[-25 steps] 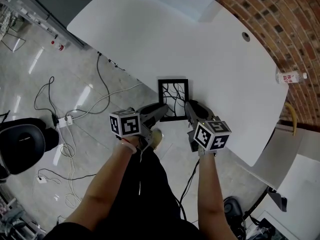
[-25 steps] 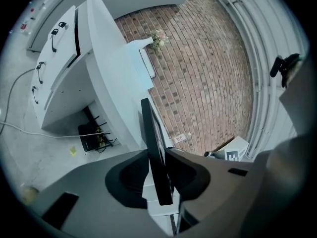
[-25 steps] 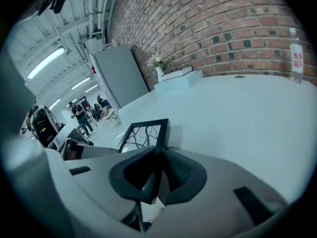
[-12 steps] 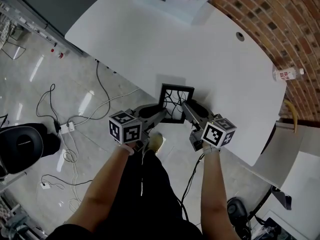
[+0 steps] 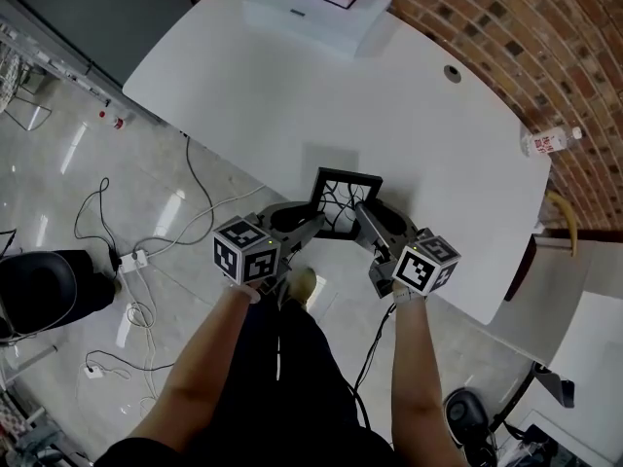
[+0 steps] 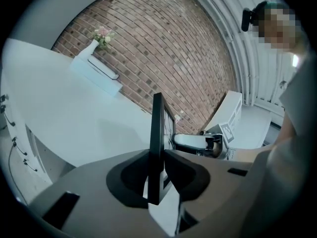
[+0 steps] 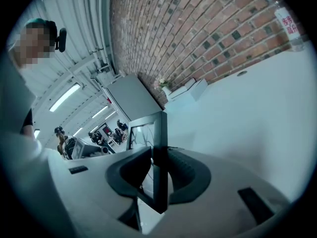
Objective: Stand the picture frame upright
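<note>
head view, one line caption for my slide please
Left gripper, jaws just easing, and right gripper, jaws just closing further, pinch opposite edges of the frame, tilted over the table's near edge.

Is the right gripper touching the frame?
Touching. In the right gripper view, the right gripper, its jaws just closed further, presses both sides of the frame.

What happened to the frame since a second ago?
The frame was flat on the table; now both grippers hold it raised and tilted. The jaws of the right gripper have just been closing on it, those of the left gripper opening slightly, with the frame between them. The bottle stayed put.
</note>
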{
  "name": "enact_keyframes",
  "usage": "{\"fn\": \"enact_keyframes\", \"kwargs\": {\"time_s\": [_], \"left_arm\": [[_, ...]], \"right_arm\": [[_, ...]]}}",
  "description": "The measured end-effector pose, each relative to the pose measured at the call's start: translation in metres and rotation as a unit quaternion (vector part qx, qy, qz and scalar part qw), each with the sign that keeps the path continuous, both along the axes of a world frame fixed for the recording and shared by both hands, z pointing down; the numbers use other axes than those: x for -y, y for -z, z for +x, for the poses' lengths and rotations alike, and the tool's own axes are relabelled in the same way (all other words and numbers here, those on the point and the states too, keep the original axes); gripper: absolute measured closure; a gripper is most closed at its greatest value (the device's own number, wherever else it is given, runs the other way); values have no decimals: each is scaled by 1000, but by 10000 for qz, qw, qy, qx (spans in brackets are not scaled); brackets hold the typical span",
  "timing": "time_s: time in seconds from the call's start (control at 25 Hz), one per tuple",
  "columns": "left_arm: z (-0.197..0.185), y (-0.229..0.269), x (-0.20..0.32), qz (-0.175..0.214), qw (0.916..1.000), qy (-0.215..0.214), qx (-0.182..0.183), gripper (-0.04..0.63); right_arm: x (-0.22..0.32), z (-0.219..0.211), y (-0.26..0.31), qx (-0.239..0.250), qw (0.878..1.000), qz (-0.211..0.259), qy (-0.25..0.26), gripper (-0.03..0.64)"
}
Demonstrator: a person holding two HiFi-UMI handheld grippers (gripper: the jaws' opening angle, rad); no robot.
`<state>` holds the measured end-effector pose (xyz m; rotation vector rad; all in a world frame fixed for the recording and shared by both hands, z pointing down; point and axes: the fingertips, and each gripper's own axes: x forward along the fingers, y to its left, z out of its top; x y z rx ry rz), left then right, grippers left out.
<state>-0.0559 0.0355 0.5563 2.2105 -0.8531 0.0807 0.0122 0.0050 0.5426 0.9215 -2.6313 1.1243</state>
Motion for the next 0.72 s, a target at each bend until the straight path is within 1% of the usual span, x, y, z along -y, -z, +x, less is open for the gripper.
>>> {"fn": "enact_keyframes", "kwargs": {"time_s": [0.2,0.28,0.44,0.64,0.72], "left_arm": [[10,16,6,200,9991,-132,346,486],[14,23,8,310,9986,-214,369,486],[37,37,18,518,9965,-483,433,485],[64,60,30,891,9900,-994,454,489],[73,70,36,1000,9875,-1117,488,492]], "right_arm": [[3,13,19,136,9997,152,-147,518],[4,19,27,194,9994,198,-221,522],[7,42,44,244,9987,344,-282,526],[12,70,66,210,9970,668,-318,528],[17,78,76,186,9958,797,-408,526]]}}
